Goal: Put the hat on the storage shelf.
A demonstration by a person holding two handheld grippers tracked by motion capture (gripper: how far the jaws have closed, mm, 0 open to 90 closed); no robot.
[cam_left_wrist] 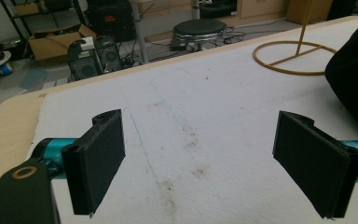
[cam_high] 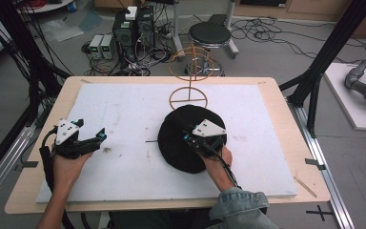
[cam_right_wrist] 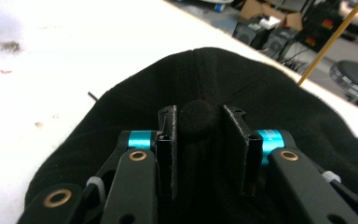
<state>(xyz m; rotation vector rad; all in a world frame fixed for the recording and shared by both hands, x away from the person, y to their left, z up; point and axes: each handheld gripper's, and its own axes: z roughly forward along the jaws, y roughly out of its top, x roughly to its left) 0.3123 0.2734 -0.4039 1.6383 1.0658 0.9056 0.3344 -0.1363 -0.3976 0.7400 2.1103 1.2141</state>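
Centrally in the high view: black hat (cam_high: pixel 183 138) lying flat on the white mat (cam_high: pixel 124 119), just below the round base of the yellow wire stand (cam_high: pixel 189 76). Right gripper (cam_high: pixel 201 139) resting on the hat's right half, hand (cam_high: pixel 219 164) behind it; in the right gripper view, jaws of the right gripper (cam_right_wrist: pixel 199 135) clenched on the small round button (cam_right_wrist: pixel 196 116) at the hat's crown. Left gripper (cam_high: pixel 100 136) at the left of the frame, well apart from the hat, held just above the mat; in the left gripper view, jaws released, spread wide over bare, stained mat (cam_left_wrist: pixel 182 140), hat edge (cam_left_wrist: pixel 354 74) at upper right.
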